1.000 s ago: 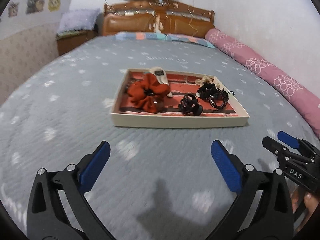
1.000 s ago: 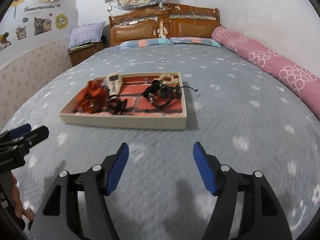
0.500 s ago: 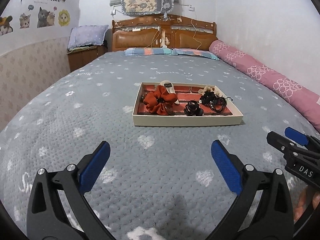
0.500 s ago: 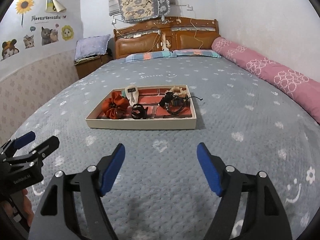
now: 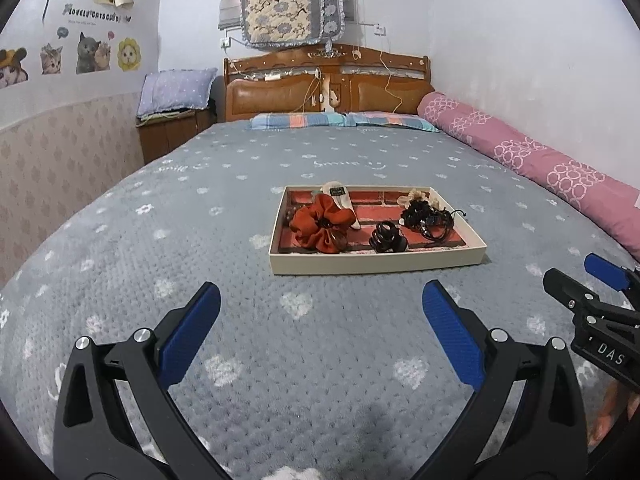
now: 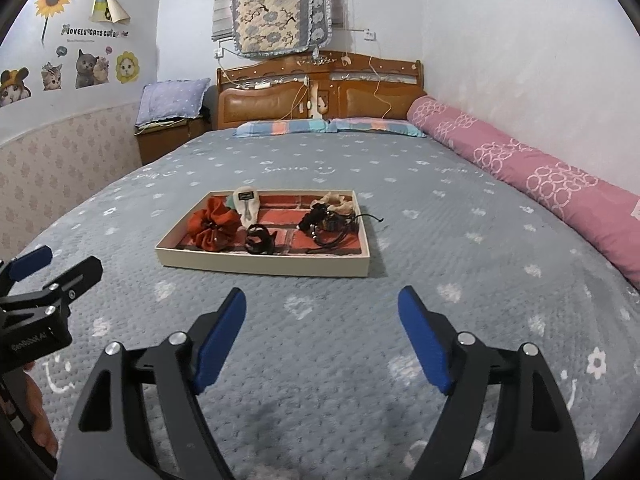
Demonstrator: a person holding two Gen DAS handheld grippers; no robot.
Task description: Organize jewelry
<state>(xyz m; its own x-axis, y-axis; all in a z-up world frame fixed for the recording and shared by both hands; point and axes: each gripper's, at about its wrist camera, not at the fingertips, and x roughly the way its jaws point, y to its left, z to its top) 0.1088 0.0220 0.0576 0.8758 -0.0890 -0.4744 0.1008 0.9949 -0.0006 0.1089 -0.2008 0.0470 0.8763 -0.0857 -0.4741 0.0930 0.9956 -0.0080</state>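
Fingers of left gripper (image 5: 320, 320) and right gripper (image 6: 322, 320) spread wide, empty, above bedspread (image 5: 200, 208), short of tray (image 5: 376, 266).

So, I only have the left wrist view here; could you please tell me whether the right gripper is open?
Observer: Yes, the right gripper is open and empty, over the blanket, short of the tray.
Operator: Thank you. Does anything stick out of the tray on its far right side?
Observer: A black cord pokes out over the right rim, above the blanket.
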